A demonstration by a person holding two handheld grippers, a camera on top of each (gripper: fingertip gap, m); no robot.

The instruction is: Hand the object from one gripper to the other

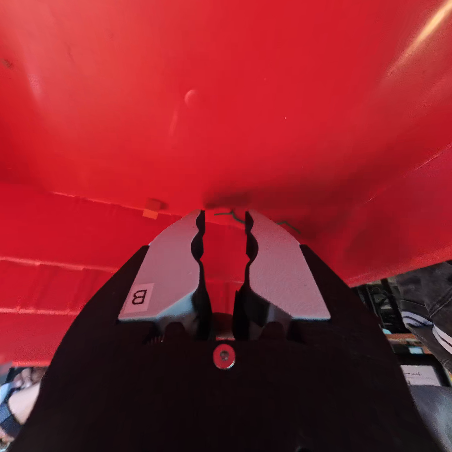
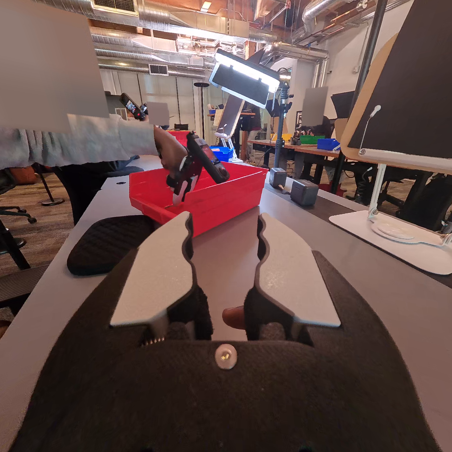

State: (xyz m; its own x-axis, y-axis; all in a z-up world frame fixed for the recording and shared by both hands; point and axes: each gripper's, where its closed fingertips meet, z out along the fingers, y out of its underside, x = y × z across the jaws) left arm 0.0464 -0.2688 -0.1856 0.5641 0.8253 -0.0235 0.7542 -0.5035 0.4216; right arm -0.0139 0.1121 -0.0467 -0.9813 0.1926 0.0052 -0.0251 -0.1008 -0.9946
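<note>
Reaching into the red bin point(image 2: 220, 195), left hand-held gripper point(image 1: 225, 212) bears 1 lettered sticker point(image 1: 139, 297).

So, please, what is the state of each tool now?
Left tool: open, holding nothing, tips over a thin bent green wire in the red plastic bin.
Right tool: open, empty.

The left wrist view looks down along its gripper point(image 1: 225, 212) from inside the red bin point(image 1: 220, 97), so close that red walls and floor fill nearly the whole picture. The right wrist view sits low above the tabletop point(image 2: 367, 293), well back, facing forward over its own gripper point(image 2: 225, 217) across the room. Both share the red bin point(image 2: 220, 208); the right view also shows the left gripper point(image 2: 177, 199) dipping into it.
</note>
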